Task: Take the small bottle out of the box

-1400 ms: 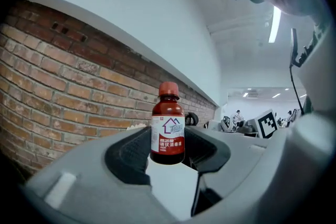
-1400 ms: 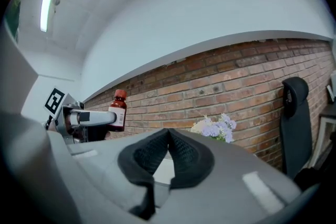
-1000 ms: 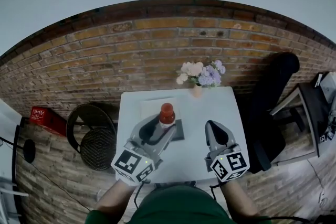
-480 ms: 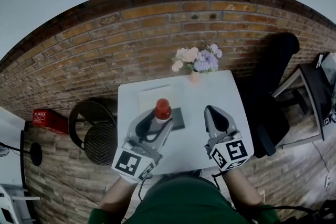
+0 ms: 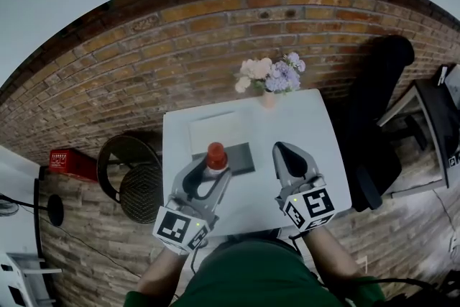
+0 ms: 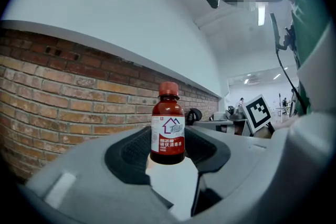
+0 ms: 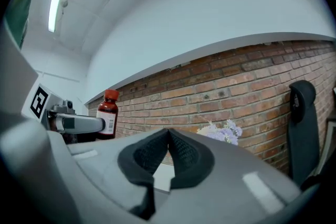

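Newbie: so where's the small bottle (image 5: pixel 216 153) at? in or out of the box (image 5: pixel 241 157)?

Regular: out. The left tongs (image 5: pixel 213 167) have it clamped round the body, pads pressed on either side. It's upright, red cap on top, with the white and red label facing the camera in the left gripper view. From the head view it sits over the near left end of the box, which is dark and flat, on the white worktop (image 5: pixel 305 126). Can't tell if its base touches anything.

Newbie: and the other hand?

Regular: right tongs (image 5: pixel 282 152) are closed with nothing in them, pads meeting tip to tip. They're over the worktop just right of the box, apart from the bottle.

Newbie: anything else around?

Regular: there's a pale flat square (image 5: pixel 215 131) right behind the box, and I can't say if it's a lid. A little bunch of pink and purple flowers (image 5: pixel 269 77) stands at the far edge by the brick wall (image 5: pixel 180 54). Off the worktop there's a black chair (image 5: pixel 370 129) on the right, a round black stool (image 5: pixel 135 183) on the left and a red crate (image 5: pixel 70 163) beyond that.
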Tool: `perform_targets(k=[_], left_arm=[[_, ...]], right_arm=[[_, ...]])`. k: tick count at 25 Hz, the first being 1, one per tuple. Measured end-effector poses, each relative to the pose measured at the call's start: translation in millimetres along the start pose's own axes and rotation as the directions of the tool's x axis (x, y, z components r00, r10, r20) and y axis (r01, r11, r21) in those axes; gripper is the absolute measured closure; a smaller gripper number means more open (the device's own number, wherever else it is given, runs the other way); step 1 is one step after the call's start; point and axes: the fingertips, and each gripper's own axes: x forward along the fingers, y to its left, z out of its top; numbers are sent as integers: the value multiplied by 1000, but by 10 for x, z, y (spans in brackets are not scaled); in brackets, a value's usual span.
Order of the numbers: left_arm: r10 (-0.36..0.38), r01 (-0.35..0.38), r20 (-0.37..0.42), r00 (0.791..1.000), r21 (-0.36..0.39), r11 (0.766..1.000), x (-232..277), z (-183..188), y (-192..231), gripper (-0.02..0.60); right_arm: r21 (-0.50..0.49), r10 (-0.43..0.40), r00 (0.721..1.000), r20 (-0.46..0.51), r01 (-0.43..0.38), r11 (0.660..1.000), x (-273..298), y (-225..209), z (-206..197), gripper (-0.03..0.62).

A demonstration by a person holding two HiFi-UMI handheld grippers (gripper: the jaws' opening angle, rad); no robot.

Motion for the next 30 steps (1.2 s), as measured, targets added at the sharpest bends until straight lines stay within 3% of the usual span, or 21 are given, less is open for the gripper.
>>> perform_targets(k=[18,30], left_arm=[[97,-97,2,995,-26,995,-96,-47,362,373],[110,-110,-3,994,-22,994,-70,-95,449,373]], right_arm=[[-2,9,998,-58,-9,1000,-2,-15,-153,594],[34,-21,998,-55,23,999,0,-139,-176,594]])
